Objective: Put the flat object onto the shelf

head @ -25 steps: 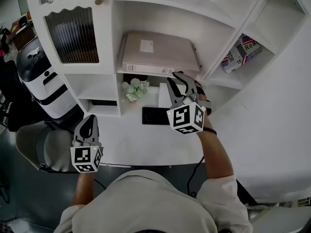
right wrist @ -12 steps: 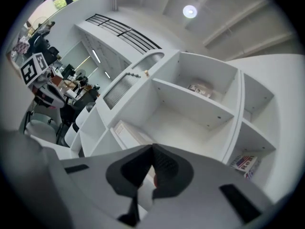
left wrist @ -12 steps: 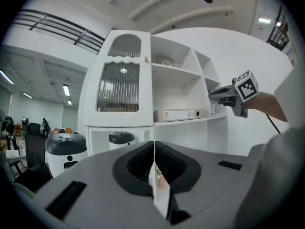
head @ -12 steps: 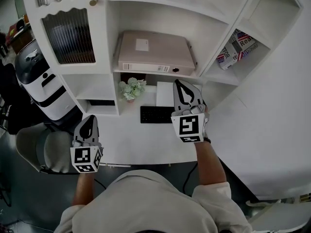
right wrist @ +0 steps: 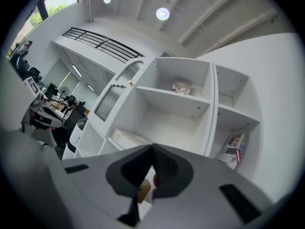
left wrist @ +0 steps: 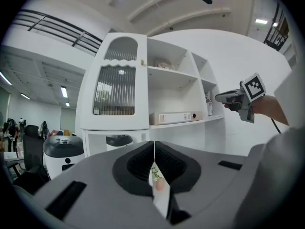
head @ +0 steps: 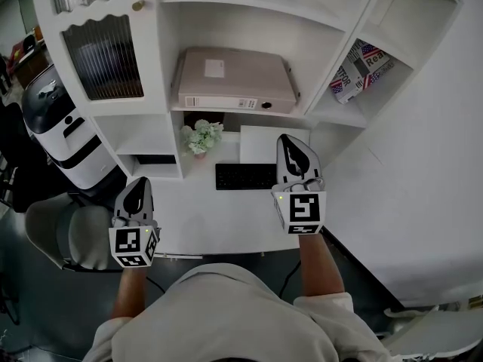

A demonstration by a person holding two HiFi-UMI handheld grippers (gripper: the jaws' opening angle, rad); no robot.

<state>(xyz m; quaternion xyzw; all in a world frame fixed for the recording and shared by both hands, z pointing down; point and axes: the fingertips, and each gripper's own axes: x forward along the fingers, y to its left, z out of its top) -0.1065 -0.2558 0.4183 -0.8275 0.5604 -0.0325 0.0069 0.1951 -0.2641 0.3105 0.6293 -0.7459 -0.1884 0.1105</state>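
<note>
The flat object, a beige binder (head: 234, 81), lies flat on the middle shelf of the white shelf unit (head: 332, 111); it shows too in the left gripper view (left wrist: 174, 118) and the right gripper view (right wrist: 126, 138). My right gripper (head: 293, 145) hovers over the desk in front of that shelf, apart from the binder, shut with nothing between its pads (right wrist: 152, 151). The left gripper (head: 136, 194) is held low at the desk's left front edge, shut and empty (left wrist: 154, 149). From the left gripper view the right gripper (left wrist: 233, 98) shows at the right, level.
On the white desk (head: 204, 217) lie a black keyboard (head: 245, 176), a white sheet (head: 266, 143) and a small potted plant (head: 201, 136). A magazine (head: 356, 68) leans in the right compartment. A ribbed-glass cabinet door (head: 102, 55), a white-and-black appliance (head: 60, 127) and a grey chair (head: 68, 232) stand at the left.
The right gripper has drawn back from the binder's front edge toward the person, rolled upright, and its jaws have closed empty. The binder stays on the shelf. The left gripper has kept still.
</note>
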